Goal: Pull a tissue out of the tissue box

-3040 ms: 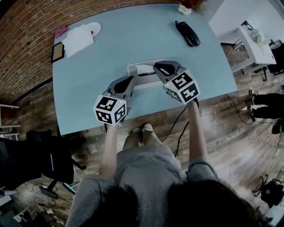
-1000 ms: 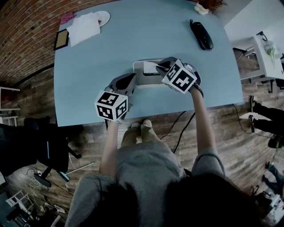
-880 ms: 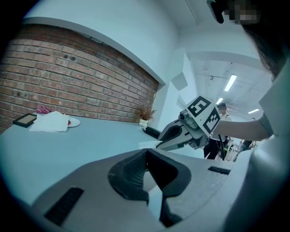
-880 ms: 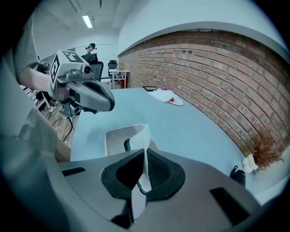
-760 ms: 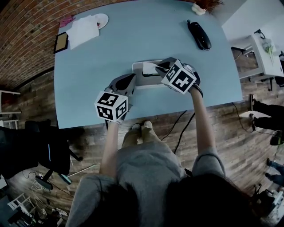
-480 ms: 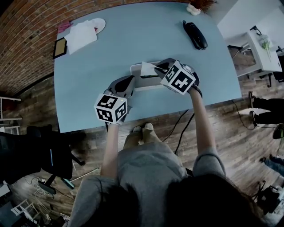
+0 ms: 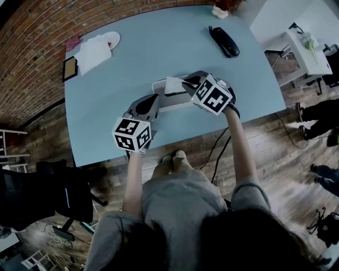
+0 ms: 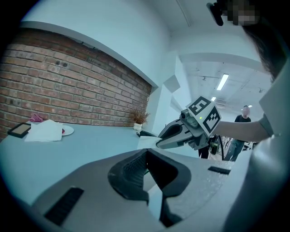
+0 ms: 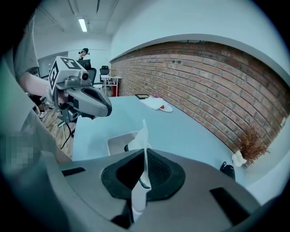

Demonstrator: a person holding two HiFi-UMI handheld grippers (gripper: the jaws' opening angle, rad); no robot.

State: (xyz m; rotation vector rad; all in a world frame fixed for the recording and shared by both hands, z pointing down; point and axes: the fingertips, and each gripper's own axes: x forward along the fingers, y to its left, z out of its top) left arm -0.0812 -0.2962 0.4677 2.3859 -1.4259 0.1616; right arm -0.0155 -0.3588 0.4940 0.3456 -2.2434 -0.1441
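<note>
A white tissue box (image 7: pixel 172 100) lies on the light blue table (image 7: pixel 106 100) near its front edge. My right gripper (image 7: pixel 185 83) hangs just above the box, shut on a white tissue (image 7: pixel 172 84) that stands up out of the slot. In the right gripper view the tissue (image 9: pixel 142 136) runs up between the pads of that gripper (image 9: pixel 144 156), with the box (image 9: pixel 118 140) below it. My left gripper (image 7: pixel 151 101) sits at the box's near left corner, jaws together with nothing in them. The left gripper view shows its own tips (image 8: pixel 147 158) and the right gripper (image 8: pixel 159 144) with the tissue (image 8: pixel 147 142).
A black handset (image 7: pixel 223 41) lies at the table's far right, and a small plant pot (image 7: pixel 221 9) stands at the far edge. White papers (image 7: pixel 92 52), a plate (image 7: pixel 112 37) and a dark frame (image 7: pixel 69 68) sit far left. A black chair (image 7: pixel 47 196) stands on the floor at left.
My right gripper has risen a little with the tissue, which now stands further out of the box. The left gripper has stayed by the box's corner.
</note>
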